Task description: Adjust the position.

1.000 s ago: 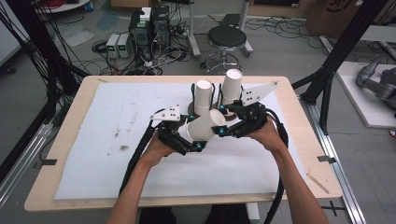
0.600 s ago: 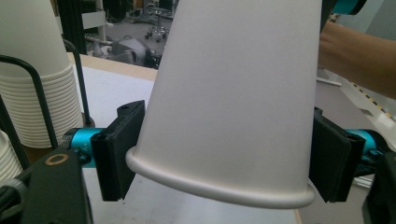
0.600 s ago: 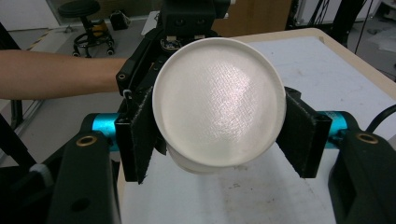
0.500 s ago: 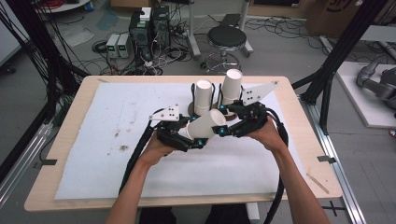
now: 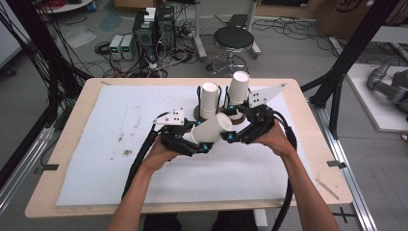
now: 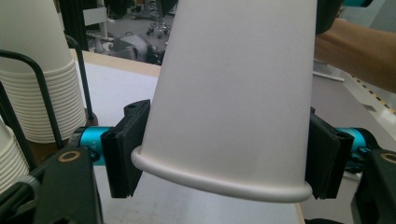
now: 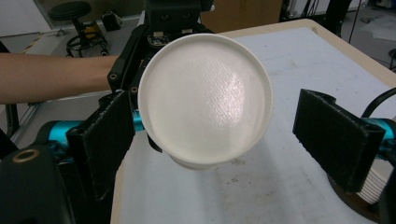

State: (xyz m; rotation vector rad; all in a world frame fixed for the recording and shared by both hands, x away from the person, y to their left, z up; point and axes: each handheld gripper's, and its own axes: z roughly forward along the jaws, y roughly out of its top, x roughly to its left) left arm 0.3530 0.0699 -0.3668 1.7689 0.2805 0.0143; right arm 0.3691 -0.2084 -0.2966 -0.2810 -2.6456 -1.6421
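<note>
I'm holding a paper cup lying sideways above the mat, between both grippers. My left gripper has just been closing, and its pads are pressing the cup's sides near the rim. My right gripper has just been opening; its jaws are standing wide, one pad clear of the cup's base. Two cup stacks are standing just behind.

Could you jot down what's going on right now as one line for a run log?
held: white paper cup | left tool: jaws just closing, clamped at cup rim | right tool: jaws just opened, off cup base | behind: two white cup stacks in black wire holders
</note>
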